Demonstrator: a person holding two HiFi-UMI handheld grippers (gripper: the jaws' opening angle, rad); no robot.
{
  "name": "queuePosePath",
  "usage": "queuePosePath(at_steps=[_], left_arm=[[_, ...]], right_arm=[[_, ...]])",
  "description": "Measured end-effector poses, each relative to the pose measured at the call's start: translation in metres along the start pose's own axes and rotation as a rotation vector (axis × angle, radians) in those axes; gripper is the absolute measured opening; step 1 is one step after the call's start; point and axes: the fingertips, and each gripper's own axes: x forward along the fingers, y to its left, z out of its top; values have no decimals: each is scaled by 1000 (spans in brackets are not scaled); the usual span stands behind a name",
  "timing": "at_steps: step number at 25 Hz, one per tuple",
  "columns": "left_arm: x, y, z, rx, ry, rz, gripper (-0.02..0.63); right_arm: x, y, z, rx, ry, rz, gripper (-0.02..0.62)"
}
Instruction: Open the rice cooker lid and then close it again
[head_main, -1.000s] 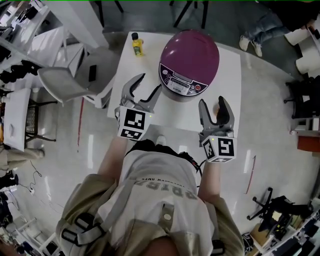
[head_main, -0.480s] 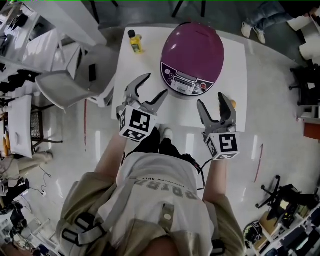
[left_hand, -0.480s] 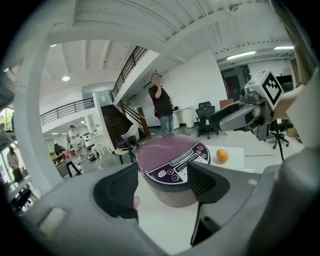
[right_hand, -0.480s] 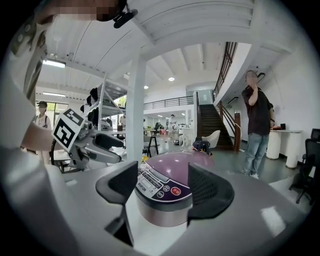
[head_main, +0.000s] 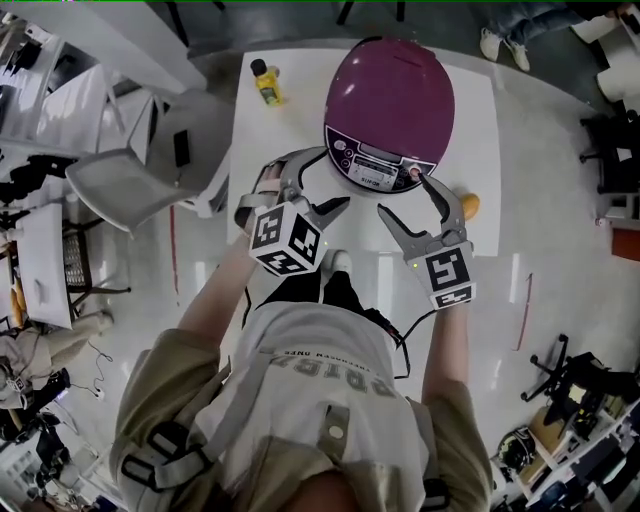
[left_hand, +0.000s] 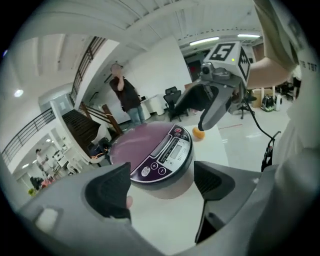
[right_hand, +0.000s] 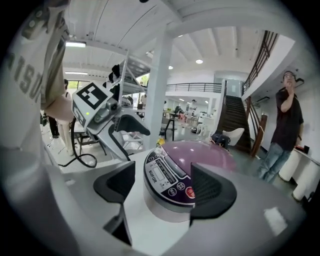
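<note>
both grippers have dropped in toward the front of the rice cooker (head_main: 390, 95). a second ago they hung back near the table (head_main: 265, 140) edge, now they flank the control panel (head_main: 372, 165). lid (head_main: 395, 70) is down and the cooker sits mid-table, so this reads as the approach for the open step, nothing done yet. left gripper (head_main: 318, 182): jaws have just been opening, now wide apart, nothing between the pads; the cooker front is framed in the gap but not touched. right gripper (head_main: 407, 196): same, just been opening, wide, empty. one jaw tip is near the panel's right end, can't confirm contact.
</note>
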Motion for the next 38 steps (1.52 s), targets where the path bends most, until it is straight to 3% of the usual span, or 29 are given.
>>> queuePosePath(at_steps=[3, 10, 20, 25, 38], left_arm=[[10, -3, 1, 102, 34, -39, 410], [30, -7, 4, 245, 75, -97, 414], [47, -25, 2, 381, 127, -178, 416], [56, -24, -5, 467, 188, -173, 416], [69, -26, -10, 515, 235, -197, 416]], right_arm=[[11, 4, -5, -49, 59, 49, 330], [33, 8, -26, -155, 205, 116, 342], [50, 17, -43, -290, 336, 189, 344], [56, 19, -47, -341, 389, 208, 347], [63, 18, -52, -365, 475, 236, 347]])
